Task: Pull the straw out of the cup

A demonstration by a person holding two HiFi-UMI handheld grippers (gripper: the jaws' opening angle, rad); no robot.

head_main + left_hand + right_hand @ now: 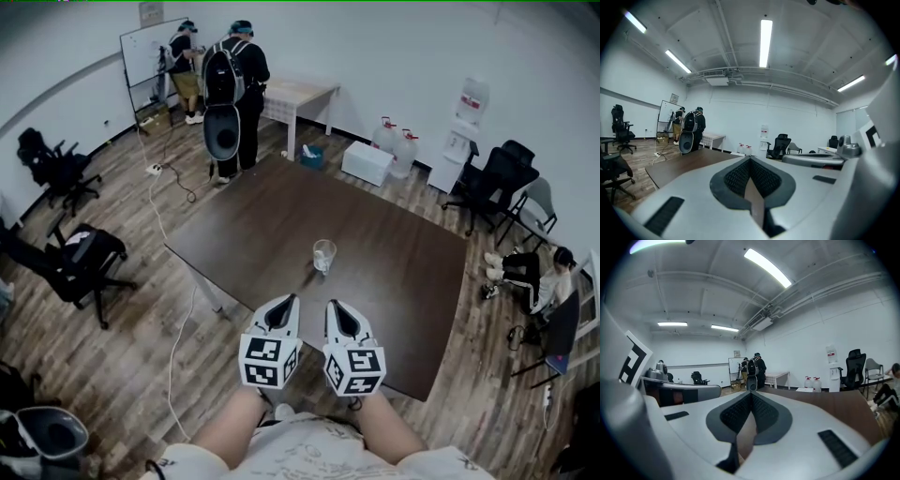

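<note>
- Head view: the cup is standing upright near the middle of the desk, well apart from every edge. Any straw in it is too thin to make out here. The left gripper and right gripper are hovering side by side over the desk's near edge. Both are pointing toward the cup and neither is touching it. The cup looks light and nothing is bracing it, so in my judgement a straight push from either tip would be sliding or toppling it.
- Left gripper view: the fingers are pressing together tip to tip, with nothing between them. The cup is not showing in this view, and only a stretch of desk is showing off to the left. Steering by this view alone would be risky. If this gripper is meant to steady the cup, it would need opening well before arrival, or the closed tips would be ramming the wall.
- Right gripper view: these fingers are also lying shut against each other and holding nothing. The cup is not showing here either, while desk is showing on the right. A thin straw calls for a narrow, well-aimed pinch. Closing off-centre would be bending it or missing it. Pulling at a slant, or with the cup unheld, would probably be lifting or tipping the cup along with it.
</note>
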